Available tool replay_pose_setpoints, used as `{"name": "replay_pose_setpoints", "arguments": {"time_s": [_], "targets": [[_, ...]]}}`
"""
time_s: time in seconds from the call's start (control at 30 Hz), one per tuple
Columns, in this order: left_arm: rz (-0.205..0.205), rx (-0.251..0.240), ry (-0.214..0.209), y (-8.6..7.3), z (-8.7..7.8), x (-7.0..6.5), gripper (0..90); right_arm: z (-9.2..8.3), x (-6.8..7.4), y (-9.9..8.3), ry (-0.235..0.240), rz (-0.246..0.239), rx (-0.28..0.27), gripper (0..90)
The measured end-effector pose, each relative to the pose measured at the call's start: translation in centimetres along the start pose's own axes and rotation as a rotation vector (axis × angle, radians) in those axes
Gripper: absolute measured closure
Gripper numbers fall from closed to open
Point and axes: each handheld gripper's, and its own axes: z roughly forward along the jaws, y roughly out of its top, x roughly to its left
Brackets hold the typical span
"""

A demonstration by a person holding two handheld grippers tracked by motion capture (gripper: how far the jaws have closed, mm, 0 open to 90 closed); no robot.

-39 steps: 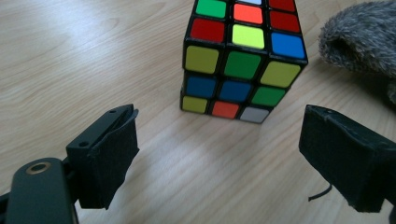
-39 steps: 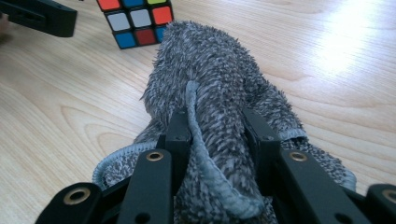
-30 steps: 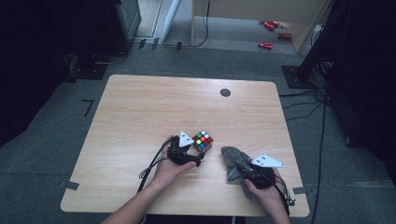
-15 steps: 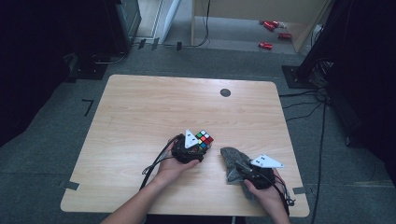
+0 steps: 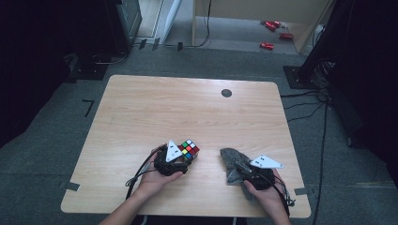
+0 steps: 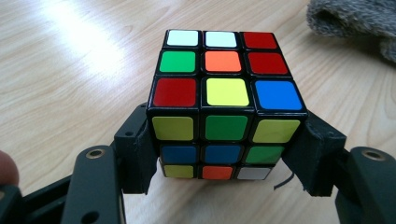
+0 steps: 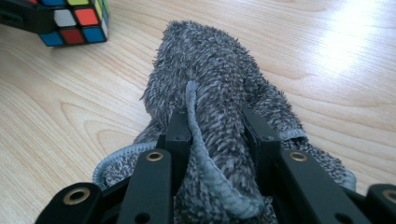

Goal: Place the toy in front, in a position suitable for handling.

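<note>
Puzzle cube (image 6: 226,107) just gripped
The cube is being clamped by the left gripper (image 5: 174,161), jaws just closed; beside it, the grey cloth (image 7: 219,93) is being pinched by the right gripper (image 5: 256,176).

No text, label, brand, number or sign can be read in any of the views. The stickers on the puzzle cube (image 6: 226,100) are plain colour squares with nothing printed on them, the grey cloth (image 7: 219,88) bears no tag that can be made out, and the wooden table (image 5: 155,108) carries no lettering. The small dark round mark on the table's far side (image 5: 226,93) is too small for any writing to be told.
</note>
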Motion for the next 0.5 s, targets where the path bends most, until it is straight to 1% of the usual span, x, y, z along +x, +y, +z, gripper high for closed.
{"name": "replay_pose_setpoints", "arguments": {"time_s": [0.03, 0.1, 0.2, 0.27, 0.3, 0.33, 0.37, 0.4, 0.43, 0.5], "targets": [[0.0, 0.001, -0.001, -0.1, 0.0, 0.0, 35.1, 0.1, 0.1, 0.0, 0.0, -0.002, 0.001, 68.4], [-0.015, 0.0, -0.005, -0.3, 0.1, 0.1, 34.9, 0.2, 0.3, 0.1, 0.002, -0.008, 0.002, 68.4], [-0.044, 0.012, -0.003, -0.4, 0.3, 0.4, 34.5, 0.2, 0.4, 0.1, 0.005, -0.011, 0.004, 68.4], [-0.043, 0.014, 0.011, -0.3, 0.4, 0.4, 34.1, 0.3, 0.4, 0.0, 0.006, -0.012, 0.006, 68.4], [-0.041, 0.034, 0.016, -0.2, 0.7, 0.3, 30.4, 0.3, 0.3, 0.0, 0.006, -0.012, 0.006, 68.4], [-0.041, 0.034, 0.016, -0.2, 0.7, 0.3, 25.7, 0.3, 0.3, 0.0, 0.006, -0.012, 0.006, 68.4], [-0.039, 0.046, 0.014, -0.2, 0.9, 0.2, 25.7, 0.3, 0.3, 0.0, 0.006, -0.012, 0.006, 68.4], [-0.035, 0.061, 0.016, 0.0, 1.1, 0.2, 21.6, 0.2, 0.3, 0.0, 0.006, -0.012, 0.006, 68.4], [-0.032, 0.061, 0.025, 0.1, 1.2, 0.2, 17.8, 0.2, 0.3, 0.0, 0.005, -0.013, 0.006, 68.4], [-0.035, 0.065, 0.034, 0.4, 1.4, 0.2, 17.4, 0.2, 0.3, 0.0, 0.006, -0.012, 0.007, 68.4]]}}
